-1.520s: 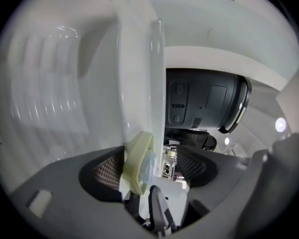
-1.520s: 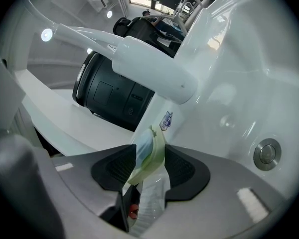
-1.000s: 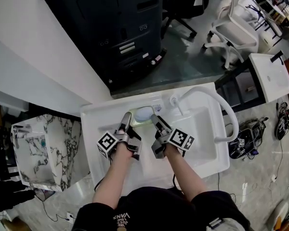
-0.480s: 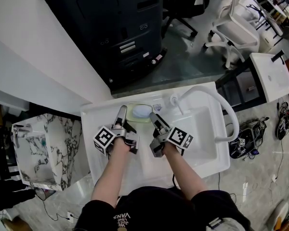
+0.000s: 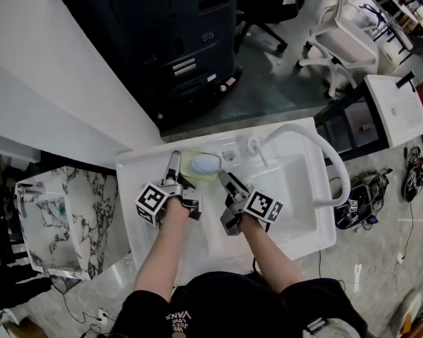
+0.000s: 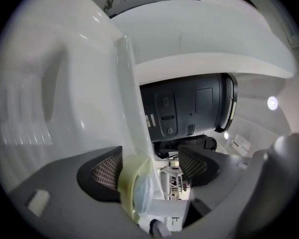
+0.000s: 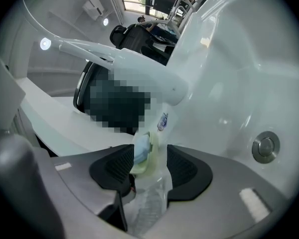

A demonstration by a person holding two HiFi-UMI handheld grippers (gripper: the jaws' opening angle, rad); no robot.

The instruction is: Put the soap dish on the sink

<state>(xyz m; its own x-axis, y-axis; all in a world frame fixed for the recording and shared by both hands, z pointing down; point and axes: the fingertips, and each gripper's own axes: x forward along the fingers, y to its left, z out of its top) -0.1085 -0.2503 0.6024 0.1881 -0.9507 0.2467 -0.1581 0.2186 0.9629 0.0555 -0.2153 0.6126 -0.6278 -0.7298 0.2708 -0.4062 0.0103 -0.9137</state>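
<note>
1. For the soap dish (image 5: 188, 159): probably light, stiff, slick plastic; best pinched on its rim, kept level for the soap (image 5: 205, 163).
2. Resting on the sink (image 5: 144, 171) back ledge, between both grippers' tips.
3. Left gripper (image 6: 150, 169): fingers apart, rim close beside the left-hand one.
4. Right gripper (image 7: 149, 164): fingers apart, dish at the tips, unclamped.

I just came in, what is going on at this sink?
A person works over a white sink with a hand-held gripper in each hand. The pale soap dish, holding a blue soap bar, sits on the sink's back ledge beside the faucet. The left hand-held gripper and the right hand-held gripper flank it, jaws apart, neither clamping it.
</note>
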